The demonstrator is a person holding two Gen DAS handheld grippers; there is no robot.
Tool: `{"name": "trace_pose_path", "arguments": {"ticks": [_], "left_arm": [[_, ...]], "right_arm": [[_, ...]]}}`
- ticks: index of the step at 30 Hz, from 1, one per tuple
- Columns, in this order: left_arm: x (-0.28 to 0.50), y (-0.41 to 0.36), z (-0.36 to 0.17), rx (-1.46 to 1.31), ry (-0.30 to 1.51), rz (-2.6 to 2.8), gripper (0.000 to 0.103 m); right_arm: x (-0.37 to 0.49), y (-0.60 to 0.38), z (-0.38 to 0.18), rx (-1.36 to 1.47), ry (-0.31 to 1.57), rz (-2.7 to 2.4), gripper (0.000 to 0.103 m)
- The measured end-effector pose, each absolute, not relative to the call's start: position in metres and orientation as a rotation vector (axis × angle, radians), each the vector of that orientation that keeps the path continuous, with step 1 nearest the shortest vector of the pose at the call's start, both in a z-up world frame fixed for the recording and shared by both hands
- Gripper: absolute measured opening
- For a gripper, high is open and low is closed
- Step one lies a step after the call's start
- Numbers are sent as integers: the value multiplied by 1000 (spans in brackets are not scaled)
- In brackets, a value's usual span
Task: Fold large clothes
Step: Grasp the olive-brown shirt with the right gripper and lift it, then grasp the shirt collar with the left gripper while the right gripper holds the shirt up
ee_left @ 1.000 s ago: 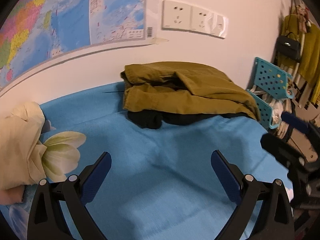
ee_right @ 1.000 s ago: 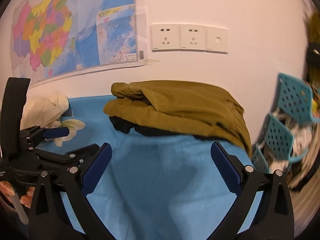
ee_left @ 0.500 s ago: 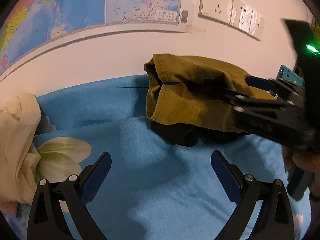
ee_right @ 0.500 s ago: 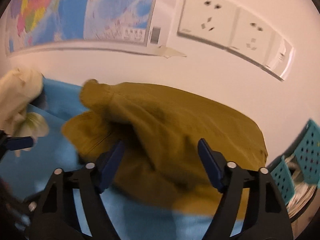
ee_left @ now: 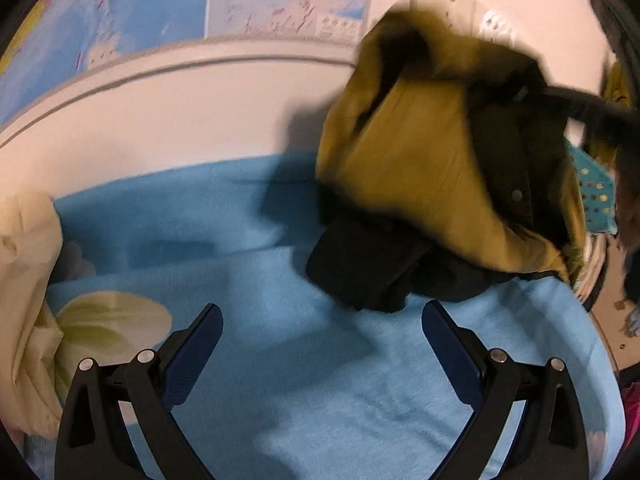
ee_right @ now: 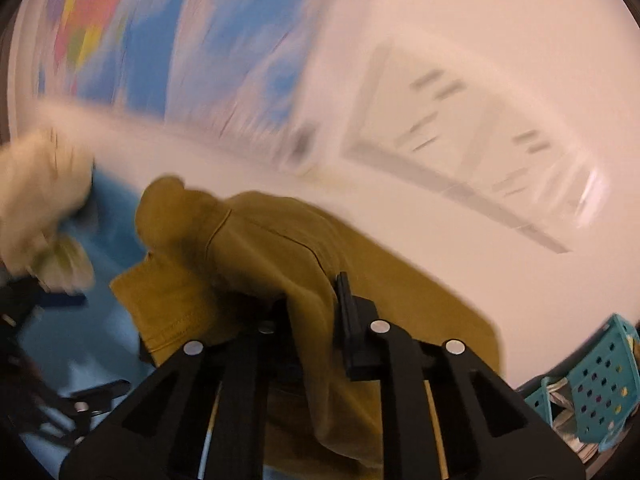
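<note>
Left view: left gripper (ee_left: 320,344) wide apart and holding nothing over the blue sheet (ee_left: 320,400), coat (ee_left: 432,168) lifted in a bunch near the wall, not yet spread, so folding barely begun. Right view: right gripper (ee_right: 312,320) pinched tight on the coat, with a map (ee_right: 132,36), sockets (ee_right: 460,120) and a basket (ee_right: 592,384) around.
</note>
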State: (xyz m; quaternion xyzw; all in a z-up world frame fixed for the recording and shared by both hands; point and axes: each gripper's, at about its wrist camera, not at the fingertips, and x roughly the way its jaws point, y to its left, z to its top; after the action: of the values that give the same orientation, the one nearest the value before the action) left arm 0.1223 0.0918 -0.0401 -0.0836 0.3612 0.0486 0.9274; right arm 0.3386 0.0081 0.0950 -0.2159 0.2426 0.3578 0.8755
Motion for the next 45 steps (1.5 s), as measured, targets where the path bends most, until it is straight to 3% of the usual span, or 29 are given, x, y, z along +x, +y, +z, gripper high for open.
{"name": "trace_pose_path", "arguments": {"ticks": [3,9,14,17,18,19,23,30,37,45], "left_arm": [[121,83,-29,-173,681,1,96],[133,30,-2,-115,560,-203,96],[192,3,-12,-187,658,-216,94],[222,7,-22,-306,701,-205,57],[230,6,-21,-310,689,-223,25],[241,2,-20,-270,701,-241,1],[254,1,12,-271,647,-250,1],[228,-14,160,-119,302,-224,1],[117,32,296,-52,-14,-214,1],[-54,72,335,85,-105,-55,2]], "right_arm": [[346,-31,141,-375,484,686,5],[345,-89,185,-281,438,645,5],[331,-97,201,-273,388,650,5],[323,-105,203,-278,371,633,5],[321,-112,206,-283,358,617,4],[319,-116,208,-284,350,608,4],[307,-154,239,-275,285,539,4],[250,-222,339,-273,58,426,4],[162,-254,393,-364,-108,368,5],[65,-254,397,-269,-199,604,6]]}}
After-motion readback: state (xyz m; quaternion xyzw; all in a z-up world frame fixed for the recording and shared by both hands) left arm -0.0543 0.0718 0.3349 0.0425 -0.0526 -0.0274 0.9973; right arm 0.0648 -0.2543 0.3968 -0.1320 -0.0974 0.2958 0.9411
